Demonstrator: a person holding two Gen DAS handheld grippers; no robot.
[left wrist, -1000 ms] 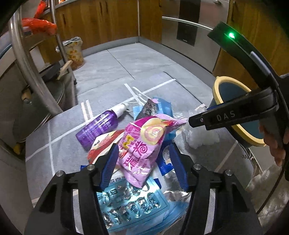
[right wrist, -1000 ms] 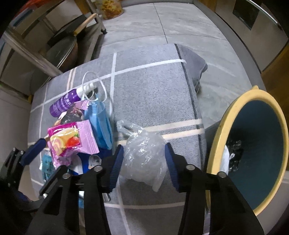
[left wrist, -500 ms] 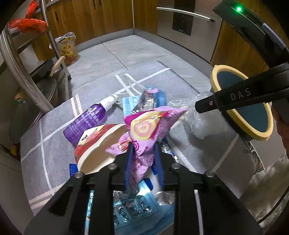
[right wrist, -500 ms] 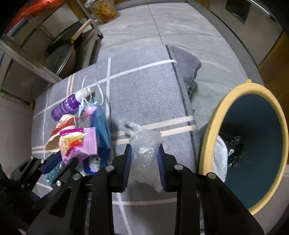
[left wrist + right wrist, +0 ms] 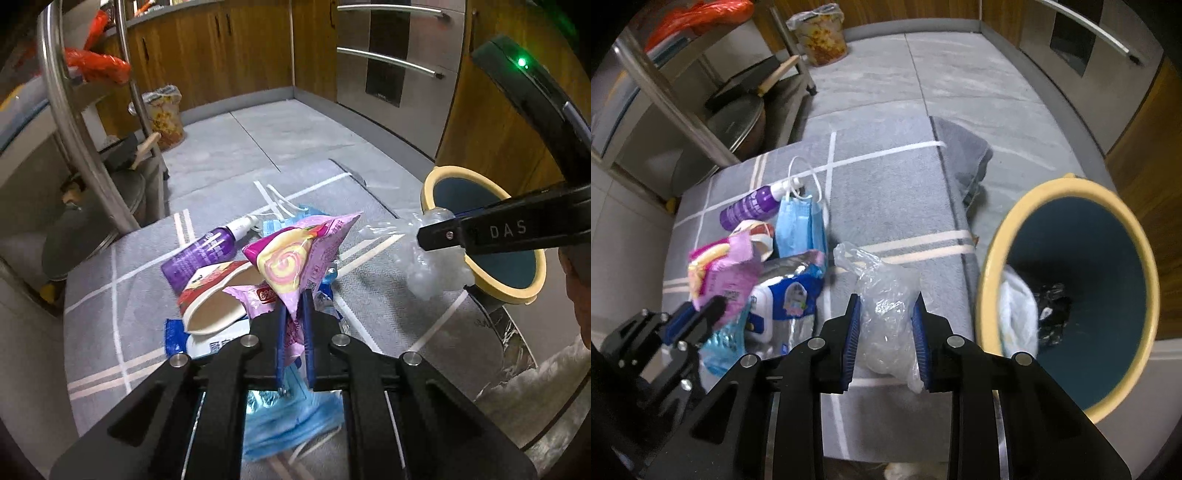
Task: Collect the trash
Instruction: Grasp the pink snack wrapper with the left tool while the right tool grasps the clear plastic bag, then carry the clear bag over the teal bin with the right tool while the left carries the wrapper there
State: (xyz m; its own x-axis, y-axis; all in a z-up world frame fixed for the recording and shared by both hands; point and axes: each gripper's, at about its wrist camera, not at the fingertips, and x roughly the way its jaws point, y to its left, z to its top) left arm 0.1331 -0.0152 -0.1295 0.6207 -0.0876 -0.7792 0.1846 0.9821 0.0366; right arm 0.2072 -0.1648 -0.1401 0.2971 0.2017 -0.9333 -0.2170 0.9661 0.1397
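On the grey rug (image 5: 886, 192) with white stripes, the trash lies in a heap toward its left side. Nearest the far-left corner lies a purple spray bottle (image 5: 750, 206), with a blue face mask (image 5: 799, 225) just beside it. Nearer in the heap are a red-and-white paper cup (image 5: 210, 295) on its side and a blue-and-white wipes pack (image 5: 790, 295).

The left claw (image 5: 294, 332) is clenched on the lower end of a pink snack bag (image 5: 295, 258), which stands up above the heap, its swirl print facing the camera.

To the right of the heap, the right claw (image 5: 885, 332) grasps a crumpled clear plastic bag (image 5: 886, 306); its blue pads (image 5: 852, 332) press on both sides of it, and the bag's knotted end points toward the far edge of the rug.

Beyond the rug's right edge stands a bin (image 5: 993, 258) with a yellow rim and dark blue inside, already holding some white and dark scraps.
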